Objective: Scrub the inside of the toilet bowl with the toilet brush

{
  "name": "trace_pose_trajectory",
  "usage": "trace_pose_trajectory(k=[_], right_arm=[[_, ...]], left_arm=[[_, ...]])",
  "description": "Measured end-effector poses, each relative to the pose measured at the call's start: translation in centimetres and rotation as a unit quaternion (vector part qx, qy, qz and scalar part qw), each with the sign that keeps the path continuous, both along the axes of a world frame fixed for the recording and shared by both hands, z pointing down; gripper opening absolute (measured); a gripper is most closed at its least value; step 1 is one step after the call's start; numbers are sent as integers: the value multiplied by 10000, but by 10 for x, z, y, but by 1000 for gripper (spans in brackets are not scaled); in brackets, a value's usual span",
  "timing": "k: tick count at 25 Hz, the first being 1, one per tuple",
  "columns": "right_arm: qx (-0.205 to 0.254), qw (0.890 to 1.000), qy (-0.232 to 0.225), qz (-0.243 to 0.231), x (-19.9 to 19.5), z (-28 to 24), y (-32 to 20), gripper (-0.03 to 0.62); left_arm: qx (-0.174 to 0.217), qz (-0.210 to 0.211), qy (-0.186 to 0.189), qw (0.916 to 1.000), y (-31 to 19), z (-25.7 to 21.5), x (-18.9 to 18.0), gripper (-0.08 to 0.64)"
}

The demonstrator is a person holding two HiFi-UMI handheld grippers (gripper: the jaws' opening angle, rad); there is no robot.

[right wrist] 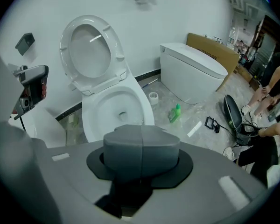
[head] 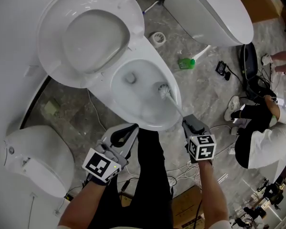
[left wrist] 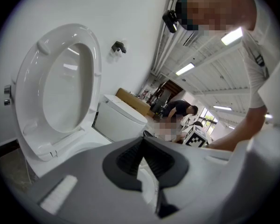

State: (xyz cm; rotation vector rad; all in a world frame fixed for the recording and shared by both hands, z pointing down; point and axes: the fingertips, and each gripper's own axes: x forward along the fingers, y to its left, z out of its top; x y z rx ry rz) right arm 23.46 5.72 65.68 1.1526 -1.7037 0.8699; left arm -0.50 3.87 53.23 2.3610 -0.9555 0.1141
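The white toilet bowl (head: 143, 92) stands open, with its seat and lid (head: 90, 39) tilted up against the wall. The toilet brush (head: 163, 90) has its bristle head inside the bowl against the right wall. Its thin handle runs down to my right gripper (head: 187, 123), which is shut on it. My left gripper (head: 126, 135) hovers open and holds nothing, just in front of the bowl's near rim. In the right gripper view the jaws (right wrist: 141, 141) meet in a line above the bowl (right wrist: 116, 108), and the brush is hidden. The left gripper view shows parted jaws (left wrist: 143, 157) and the raised lid (left wrist: 60, 87).
A green bottle (head: 186, 63) and a small white ring (head: 158, 37) lie on the marble floor right of the toilet. A second toilet (head: 214, 13) stands at the upper right, a third (head: 33, 161) at the lower left. A person (head: 262, 132) crouches at the right among cables.
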Motion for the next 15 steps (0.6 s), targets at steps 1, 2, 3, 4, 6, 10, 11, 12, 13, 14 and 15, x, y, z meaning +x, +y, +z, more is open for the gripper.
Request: trace_pose_trajectory(k=[1, 2, 3, 4, 6, 10, 11, 12, 13, 14, 15], right_arm=[[-95, 9999, 68, -99, 2, -2, 4, 149], [-201, 9995, 131, -204, 4, -4, 8, 149], [-321, 9988, 187, -316, 6, -6, 12, 149], [-449, 9978, 237, -432, 8, -8, 15, 148], [-682, 9949, 325, -661, 10, -13, 21, 149], [-881, 9895, 453, -1048, 9, -22, 25, 149], [-922, 9883, 483, -1118, 9, -23, 27, 149], [-960, 9872, 505, -1172, 8, -24, 29, 149], [-994, 9863, 515, -1211, 8, -24, 30, 149], [-1027, 9856, 513, -1241, 6, -24, 32, 149], [-1064, 9849, 501, -1271, 5, -24, 34, 149]], left_arm=[[4, 2, 3, 10000, 2, -2, 0, 3], [10, 1, 3, 10000, 3, -3, 0, 3], [18, -4, 0, 10000, 3, -5, -1, 3], [27, -11, -6, 10000, 4, -6, -2, 3], [42, -23, -26, 10000, 6, -7, -3, 3], [48, -48, -46, 10000, 10, -9, -5, 3], [39, -56, -29, 10000, 10, -10, -4, 3], [36, -54, -19, 10000, 11, -11, -4, 3], [43, -37, -31, 10000, 12, -10, -3, 3], [37, -10, -40, 10000, 12, -10, -1, 3], [12, 17, -32, 10000, 12, -11, 1, 3]])
